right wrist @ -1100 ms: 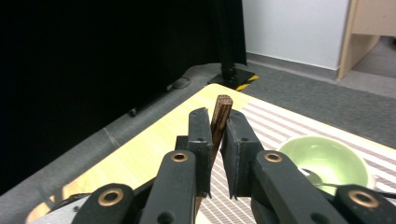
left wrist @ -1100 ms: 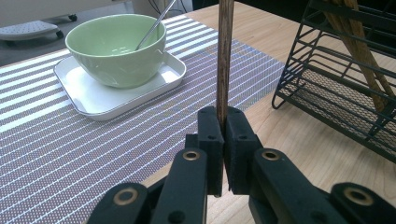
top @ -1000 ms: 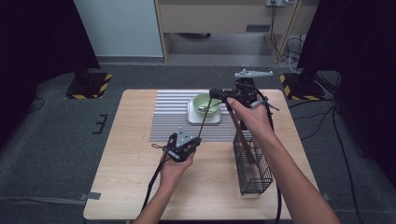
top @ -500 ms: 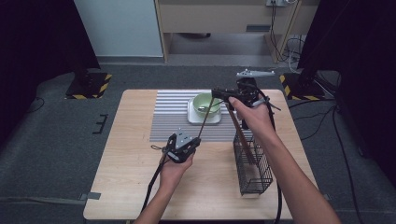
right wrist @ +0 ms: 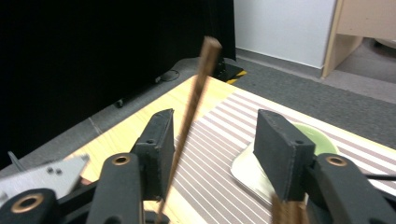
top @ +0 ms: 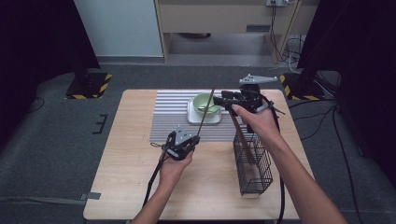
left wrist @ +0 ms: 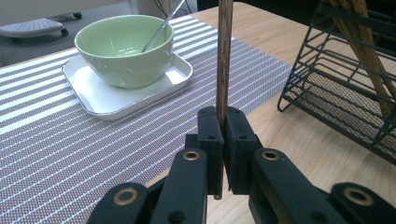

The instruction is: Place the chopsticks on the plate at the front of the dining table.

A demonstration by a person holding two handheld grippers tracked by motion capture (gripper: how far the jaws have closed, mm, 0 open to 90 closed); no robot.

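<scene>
Wooden surface (top: 121, 186) is carrying a striped mat (top: 170, 116). I'm seeing my left hand-held gripper (left wrist: 223, 135) clenching a chopstick (left wrist: 224, 56) upright; its top is passing between my right hand-held gripper's (right wrist: 212, 140) spread jaws, near the wire basket (top: 254, 163).

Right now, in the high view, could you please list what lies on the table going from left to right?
Left tool holding a chopstick → bowl on its tray → right tool → wire basket.
</scene>
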